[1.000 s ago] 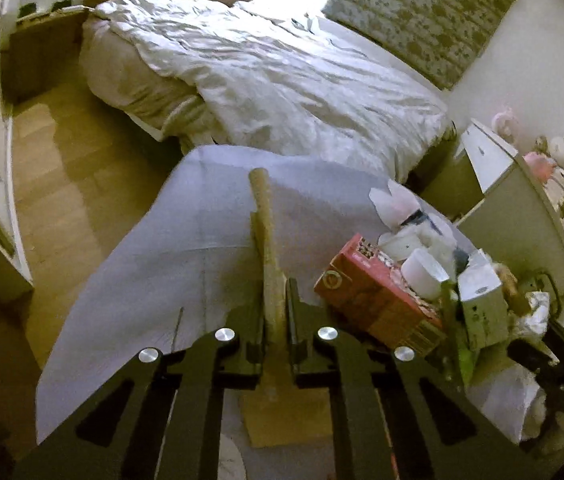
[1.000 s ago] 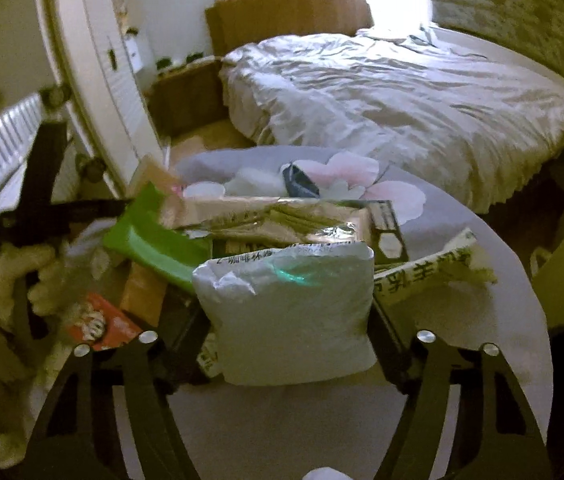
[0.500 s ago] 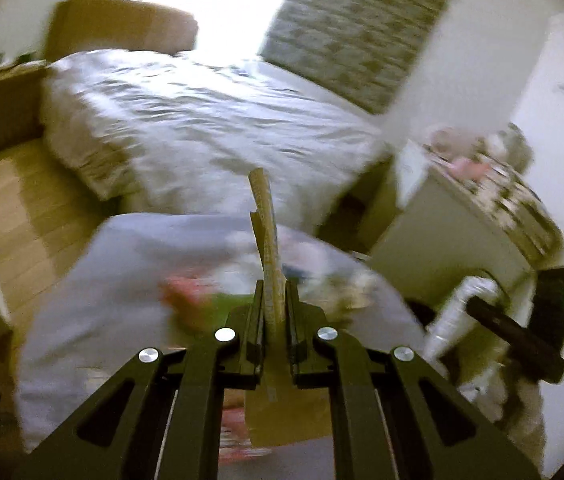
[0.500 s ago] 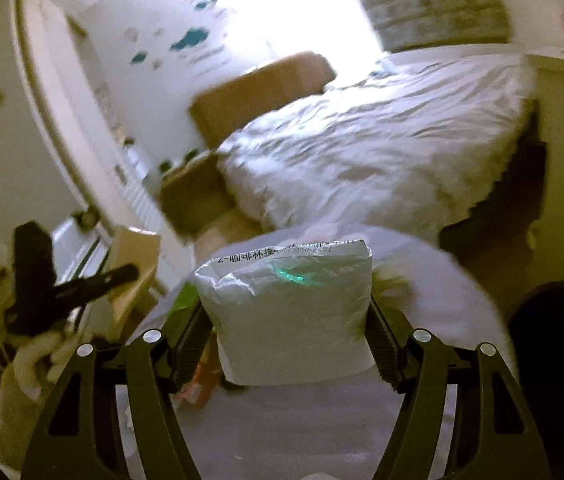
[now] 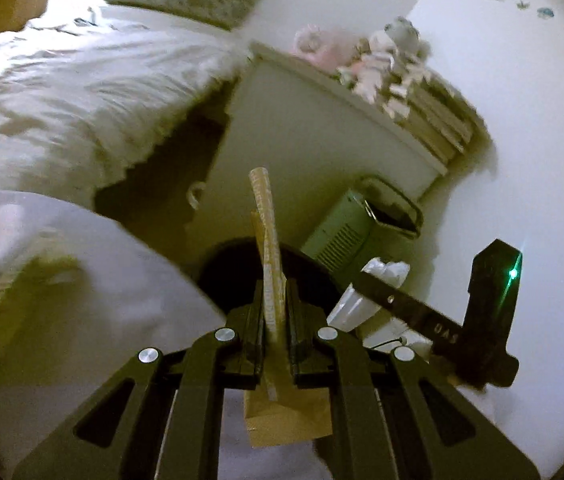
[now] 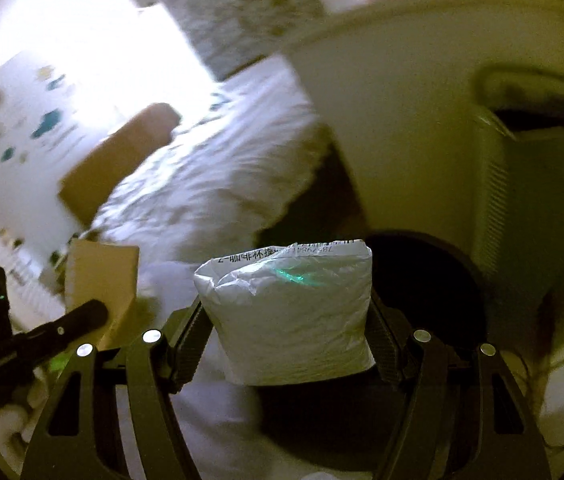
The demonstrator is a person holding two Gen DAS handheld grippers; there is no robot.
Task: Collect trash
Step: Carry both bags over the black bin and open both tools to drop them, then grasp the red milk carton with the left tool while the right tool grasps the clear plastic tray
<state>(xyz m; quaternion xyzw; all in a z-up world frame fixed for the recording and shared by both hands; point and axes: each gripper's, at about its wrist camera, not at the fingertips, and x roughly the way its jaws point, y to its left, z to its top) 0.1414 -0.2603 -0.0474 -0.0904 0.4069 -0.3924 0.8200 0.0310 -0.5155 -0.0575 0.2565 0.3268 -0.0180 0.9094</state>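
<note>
My left gripper (image 5: 274, 296) is shut on a flat brown cardboard piece (image 5: 267, 240), seen edge-on and sticking up past the fingertips. My right gripper (image 6: 288, 316) is shut on a puffy white plastic pouch (image 6: 290, 308) with printed text along its top. Just beyond both sets of fingertips lies a round black bin (image 6: 434, 280), its dark mouth (image 5: 222, 276) partly hidden behind the cardboard. The pouch (image 5: 386, 272) also shows at the right of the left wrist view. In the right wrist view the cardboard (image 6: 102, 276) shows at the left.
A table with a grey cloth (image 5: 102, 280) and blurred litter is on the left. A pale green ribbed appliance (image 5: 346, 232) stands behind the bin against a white cabinet (image 5: 302, 132) topped with books and soft toys. The bed (image 5: 62, 92) fills the back left.
Both grippers have swung right, away from the cluttered table top, to the black bin by the white cabinet. Each keeps the same grip: cardboard in the left, pouch in the right.
</note>
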